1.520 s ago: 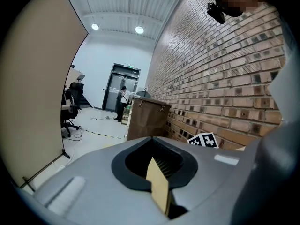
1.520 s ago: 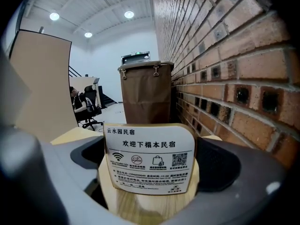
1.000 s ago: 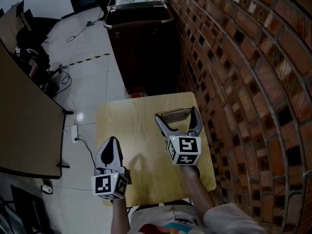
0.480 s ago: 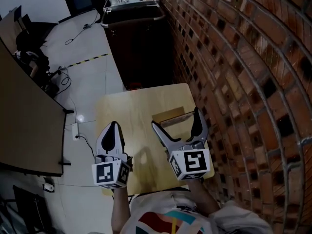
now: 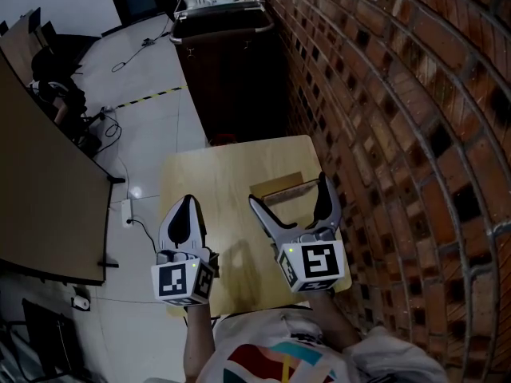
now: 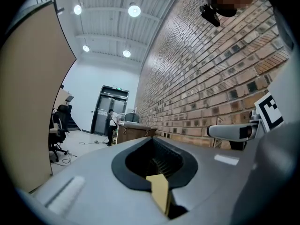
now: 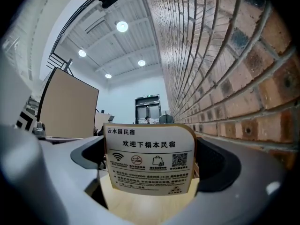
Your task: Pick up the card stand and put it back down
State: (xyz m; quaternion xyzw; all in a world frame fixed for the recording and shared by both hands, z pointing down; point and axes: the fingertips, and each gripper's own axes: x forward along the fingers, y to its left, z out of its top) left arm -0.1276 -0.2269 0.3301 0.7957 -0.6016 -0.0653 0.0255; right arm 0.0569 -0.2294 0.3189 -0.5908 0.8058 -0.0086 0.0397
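The card stand [image 5: 285, 190], a low wooden base holding a printed card, stands on the right part of a small wooden table [image 5: 215, 182]. My right gripper [image 5: 289, 193] is open, one jaw on each side of the stand, with gaps showing. In the right gripper view the card stand [image 7: 149, 156] faces me upright between the spread jaws of the right gripper [image 7: 150, 165]. My left gripper [image 5: 185, 206] hovers over the table's left part, shut and holding nothing. In the left gripper view the left gripper [image 6: 157, 161] shows its jaws together.
A brick wall [image 5: 399, 134] runs close along the table's right edge. A dark cabinet [image 5: 231, 62] stands just beyond the table's far edge. To the left are tiled floor with cables [image 5: 128, 214] and a wooden partition [image 5: 40, 206].
My right gripper has drawn back a little towards me, its jaws still either side of the stand. The stand stays on the table. The left gripper has hardly moved.
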